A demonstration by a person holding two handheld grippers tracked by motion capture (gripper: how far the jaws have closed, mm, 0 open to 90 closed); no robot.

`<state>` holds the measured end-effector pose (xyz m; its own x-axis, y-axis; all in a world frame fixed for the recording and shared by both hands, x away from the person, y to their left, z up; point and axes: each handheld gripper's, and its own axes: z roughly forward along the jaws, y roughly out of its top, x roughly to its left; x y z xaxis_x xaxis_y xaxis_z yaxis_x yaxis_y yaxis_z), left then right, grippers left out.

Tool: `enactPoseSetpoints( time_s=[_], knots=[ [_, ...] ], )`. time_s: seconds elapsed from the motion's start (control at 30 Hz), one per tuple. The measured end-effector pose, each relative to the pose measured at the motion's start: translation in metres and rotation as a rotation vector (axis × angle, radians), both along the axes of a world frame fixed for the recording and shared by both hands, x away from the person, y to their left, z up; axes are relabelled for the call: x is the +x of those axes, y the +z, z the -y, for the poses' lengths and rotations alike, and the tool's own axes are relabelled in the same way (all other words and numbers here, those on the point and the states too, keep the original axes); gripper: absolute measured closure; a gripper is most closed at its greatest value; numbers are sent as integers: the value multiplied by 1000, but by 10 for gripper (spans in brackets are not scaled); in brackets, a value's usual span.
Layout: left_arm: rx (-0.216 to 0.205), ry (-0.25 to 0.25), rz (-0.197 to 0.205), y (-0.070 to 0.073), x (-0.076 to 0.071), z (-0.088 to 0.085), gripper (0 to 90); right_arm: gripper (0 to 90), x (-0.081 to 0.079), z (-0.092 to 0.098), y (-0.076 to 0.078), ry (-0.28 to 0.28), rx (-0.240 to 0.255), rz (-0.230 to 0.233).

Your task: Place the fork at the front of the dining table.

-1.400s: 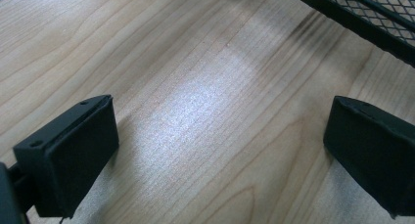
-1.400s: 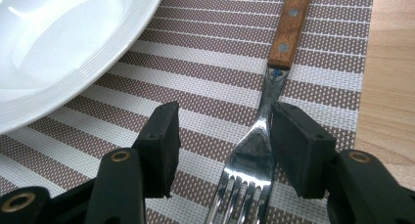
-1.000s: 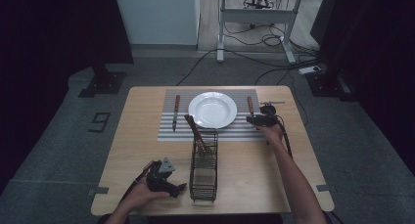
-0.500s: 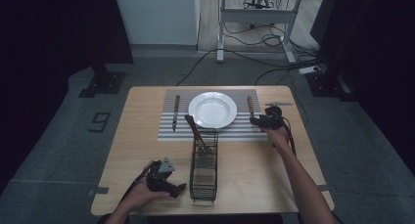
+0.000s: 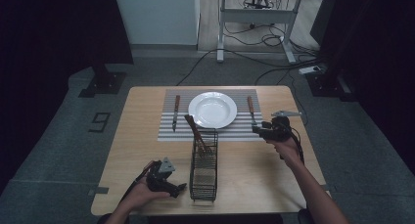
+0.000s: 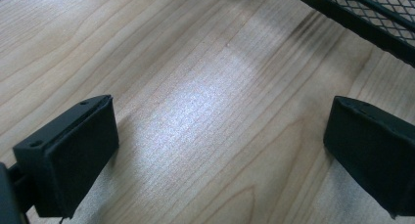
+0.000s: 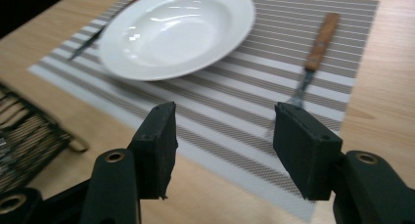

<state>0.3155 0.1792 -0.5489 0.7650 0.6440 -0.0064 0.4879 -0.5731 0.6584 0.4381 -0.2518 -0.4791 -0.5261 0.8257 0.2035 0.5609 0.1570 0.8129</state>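
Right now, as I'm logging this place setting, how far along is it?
Done, by the look of it: the plate sits on the striped placemat, a knife lies to its left and a fork to its right. In hand: nothing; the right gripper hangs open near the fork, the left gripper is open over bare table. Left: one wooden-handled utensil stands in the wire basket.

The right hand-held gripper point(image 7: 222, 136) has its jaws apart with nothing between them, above the near edge of a striped placemat point(image 7: 254, 82) on the table point(image 7: 391, 62). A white plate point(image 7: 178, 31) sits on the placemat. A wooden-handled fork point(image 7: 313, 57) lies beside the plate. A wire basket point(image 7: 29, 136), blurred, is at left.
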Motion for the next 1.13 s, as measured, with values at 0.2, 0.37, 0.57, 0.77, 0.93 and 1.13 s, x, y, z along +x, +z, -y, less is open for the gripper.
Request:
enactPoseSetpoints(
  time_s=[0.2, 0.37, 0.57, 0.77, 0.93, 1.13],
  knots=[
    [0, 0, 0, 0, 0, 0, 0, 413, -28, -13, 1, 68, 2, 18],
    [0, 0, 0, 0, 0, 0, 0, 411, -50, -25, -3, 124, 2, 16],
    [0, 0, 0, 0, 0, 0, 0, 410, -69, -33, -13, 174, 25, 2],
    [0, 0, 0, 0, 0, 0, 0, 409, -72, -44, -31, 224, -6, -69],
    [0, 0, 0, 0, 0, 0, 0, 407, -69, -45, -34, 219, -24, -73],
    [0, 0, 0, 0, 0, 0, 0, 396, -68, -44, -34, 207, -34, -63]
  ],
)
